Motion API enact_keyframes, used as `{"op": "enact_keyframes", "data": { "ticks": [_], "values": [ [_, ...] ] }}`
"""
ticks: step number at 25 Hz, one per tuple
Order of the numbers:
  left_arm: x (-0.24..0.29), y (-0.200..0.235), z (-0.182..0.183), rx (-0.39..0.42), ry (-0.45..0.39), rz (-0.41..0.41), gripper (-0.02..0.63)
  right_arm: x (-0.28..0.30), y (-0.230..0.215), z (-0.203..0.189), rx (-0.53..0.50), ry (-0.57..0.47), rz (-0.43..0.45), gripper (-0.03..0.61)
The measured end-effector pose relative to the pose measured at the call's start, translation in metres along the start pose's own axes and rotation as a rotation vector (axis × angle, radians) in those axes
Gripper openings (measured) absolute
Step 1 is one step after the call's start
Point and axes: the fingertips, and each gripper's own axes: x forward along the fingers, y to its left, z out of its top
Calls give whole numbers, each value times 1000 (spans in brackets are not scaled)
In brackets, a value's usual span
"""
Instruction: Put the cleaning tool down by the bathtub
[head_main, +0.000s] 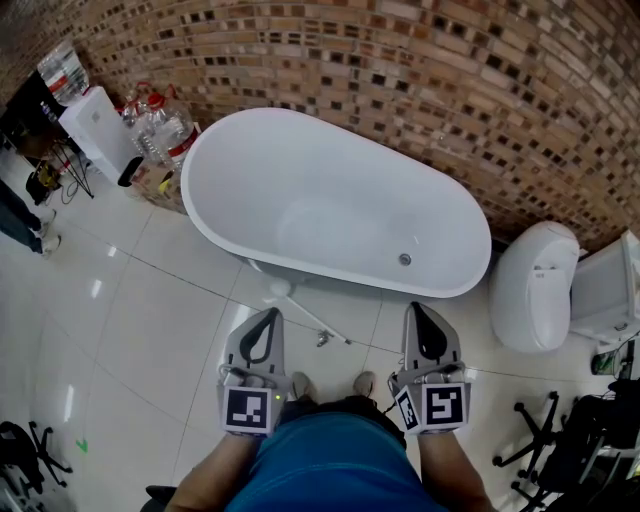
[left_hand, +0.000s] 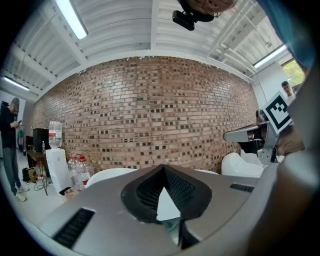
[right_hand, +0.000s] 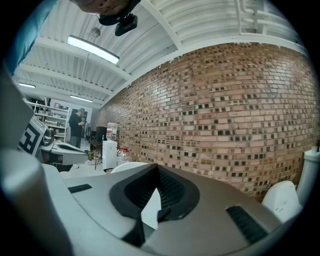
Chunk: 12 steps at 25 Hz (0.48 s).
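jaws of left gripper (head_main: 270, 316) and right gripper (head_main: 417, 312) together, empty

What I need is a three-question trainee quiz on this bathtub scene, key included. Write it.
1. True or false: the cleaning tool lies on the floor beside the bathtub, and neither gripper holds it.
2. In the head view, what stands to the right of the bathtub? A) a toilet B) a ladder C) a washing machine
3. Fill in: the jaws of the left gripper and the right gripper are both ____.
Key: 1 true; 2 A; 3 shut.
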Motion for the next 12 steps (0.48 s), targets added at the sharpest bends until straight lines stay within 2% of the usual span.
{"op": "enact_keyframes", "data": {
  "ticks": [12],
  "values": [
    [-2, -2, -4, -12, -1, -6, -3, -1, 2, -3, -9, 3, 7, 10]
  ]
}}
